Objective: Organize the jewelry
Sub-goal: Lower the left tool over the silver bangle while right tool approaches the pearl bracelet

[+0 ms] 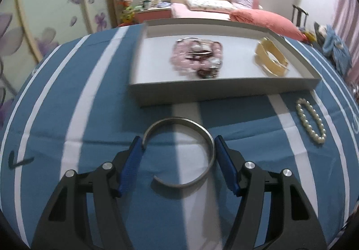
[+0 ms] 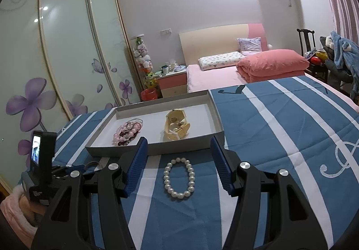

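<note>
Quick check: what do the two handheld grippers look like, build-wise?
Both match: the left gripper and right gripper have black plastic linkage arms with triangular cutouts, round silver pivot bolts and flat ribbed blue pads. No cables or markings visible. A fluffy pink sleeve shows beside the left gripper's camera unit.

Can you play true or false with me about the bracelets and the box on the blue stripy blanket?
1. The pearl bracelet is inside the box. False: it lies on the blanket, in front of the box.
2. The silver bangle sits between the left gripper jaws. True.
3. The box is empty. False: pink beads and a yellow bracelet lie inside.
4. The right gripper is open, holding nothing. True.
</note>
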Tool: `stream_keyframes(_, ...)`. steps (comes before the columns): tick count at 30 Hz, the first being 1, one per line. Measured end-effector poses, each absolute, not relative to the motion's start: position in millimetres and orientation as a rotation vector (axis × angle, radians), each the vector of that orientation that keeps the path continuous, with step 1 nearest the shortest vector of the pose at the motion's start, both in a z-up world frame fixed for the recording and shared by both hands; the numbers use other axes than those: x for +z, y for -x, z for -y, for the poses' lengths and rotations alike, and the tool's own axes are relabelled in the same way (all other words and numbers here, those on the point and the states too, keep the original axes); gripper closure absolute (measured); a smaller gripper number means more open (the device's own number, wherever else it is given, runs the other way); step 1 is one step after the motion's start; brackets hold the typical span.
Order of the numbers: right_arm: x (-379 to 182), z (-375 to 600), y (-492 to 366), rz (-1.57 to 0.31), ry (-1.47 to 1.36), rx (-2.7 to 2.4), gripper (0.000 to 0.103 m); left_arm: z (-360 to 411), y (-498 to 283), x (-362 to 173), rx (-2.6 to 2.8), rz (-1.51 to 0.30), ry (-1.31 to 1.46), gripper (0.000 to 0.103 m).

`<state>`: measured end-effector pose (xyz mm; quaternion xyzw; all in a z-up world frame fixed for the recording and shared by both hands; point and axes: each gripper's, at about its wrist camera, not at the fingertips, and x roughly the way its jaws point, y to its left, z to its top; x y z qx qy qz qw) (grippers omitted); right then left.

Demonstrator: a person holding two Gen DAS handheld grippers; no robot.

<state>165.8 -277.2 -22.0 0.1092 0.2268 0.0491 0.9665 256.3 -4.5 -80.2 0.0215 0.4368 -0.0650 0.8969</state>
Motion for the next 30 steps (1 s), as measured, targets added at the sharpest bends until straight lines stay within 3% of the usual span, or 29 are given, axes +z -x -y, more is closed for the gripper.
stream_keyframes(6, -22, 271, -167, -0.463, -0.209, 0.109, 0.044, -9, -238, -65, -0.120, -0.814, 0.006, 0.039)
stream_keyframes(17, -20, 264, -166, -0.467, -0.193, 0.115, 0.044, -17, -235, -66, -0.121, -0.832, 0.042, 0.039)
stream_keyframes(30, -23, 261, -167, -0.479, -0.186, 0.114, 0.044, -22, -217, -27, -0.108, -0.635, 0.100, 0.039)
